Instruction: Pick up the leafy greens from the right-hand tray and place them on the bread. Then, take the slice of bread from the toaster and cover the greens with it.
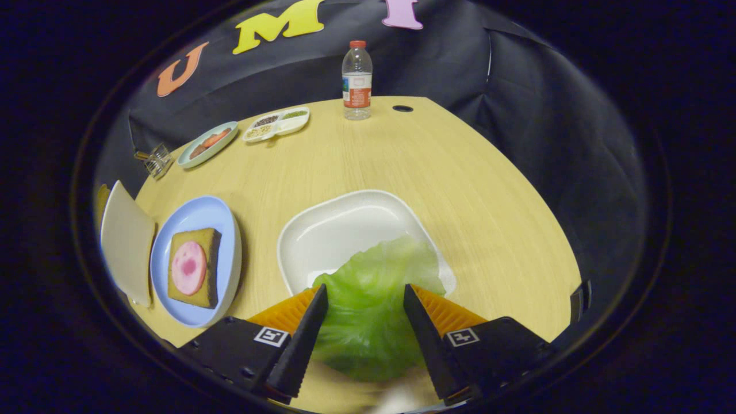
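Gripper view: pale wooden table (pixel 460 190); square white tray (pixel 339 230) just ahead of gripper (pixel 365 302), whose fingers clamp crinkled green lettuce leaf (pixel 374 287); left, brown bread slice (pixel 195 267) with pink meat round on blue plate (pixel 192 221)

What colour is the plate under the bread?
Light blue plate, seen in the gripper view, left of the fingers holding the lettuce.

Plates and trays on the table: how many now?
5: white tray under the lettuce between the gripper fingers, blue plate, white plate, far green plate, divided dish.
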Tool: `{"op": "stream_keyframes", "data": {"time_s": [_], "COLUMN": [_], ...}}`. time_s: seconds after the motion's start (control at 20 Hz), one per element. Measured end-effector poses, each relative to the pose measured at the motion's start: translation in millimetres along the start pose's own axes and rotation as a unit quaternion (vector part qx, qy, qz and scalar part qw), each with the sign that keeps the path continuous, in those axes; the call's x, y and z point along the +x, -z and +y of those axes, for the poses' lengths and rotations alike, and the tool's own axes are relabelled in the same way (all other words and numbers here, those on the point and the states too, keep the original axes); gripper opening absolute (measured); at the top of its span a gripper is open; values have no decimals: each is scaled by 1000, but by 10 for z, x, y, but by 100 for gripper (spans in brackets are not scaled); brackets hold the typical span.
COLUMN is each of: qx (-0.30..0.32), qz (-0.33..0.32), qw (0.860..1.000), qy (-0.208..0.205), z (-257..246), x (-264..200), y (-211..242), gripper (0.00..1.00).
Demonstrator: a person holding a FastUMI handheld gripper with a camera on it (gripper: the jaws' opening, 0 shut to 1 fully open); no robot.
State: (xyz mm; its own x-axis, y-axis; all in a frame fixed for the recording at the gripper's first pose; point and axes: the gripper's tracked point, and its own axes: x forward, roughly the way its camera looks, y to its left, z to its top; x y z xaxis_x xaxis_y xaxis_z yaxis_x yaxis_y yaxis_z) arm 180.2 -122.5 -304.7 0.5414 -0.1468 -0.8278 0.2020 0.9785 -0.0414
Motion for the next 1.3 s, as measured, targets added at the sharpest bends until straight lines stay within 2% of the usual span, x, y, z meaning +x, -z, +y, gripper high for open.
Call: {"op": "stream_keyframes", "data": {"time_s": [0.05, 0.15, 0.2, 0.3, 0.45, 0.6, 0.85, 1.05, 1.3], "qx": [-1, -7, -1, -1, 2, 5, -9, -42, -81], "qz": [6, 2, -3, -13, -10, -43, -73, -70, -48], "qw": [1000, 1000, 1000, 1000, 1000, 999, 994, 991, 991], "qy": [-13, -9, -11, -1, 2, -18, -81, -108, -95], "z": [46, 59, 67, 65, 82, 267, 1038, 1799, 2404], "x": [1, 10, 20, 15, -100, -419, -776, -664, -291], "y": [7, 24, -1, -26, -66, -271, -430, -393, -259], "gripper": [76, 59, 58, 1, 0, 0, 0, 0, 0]}}
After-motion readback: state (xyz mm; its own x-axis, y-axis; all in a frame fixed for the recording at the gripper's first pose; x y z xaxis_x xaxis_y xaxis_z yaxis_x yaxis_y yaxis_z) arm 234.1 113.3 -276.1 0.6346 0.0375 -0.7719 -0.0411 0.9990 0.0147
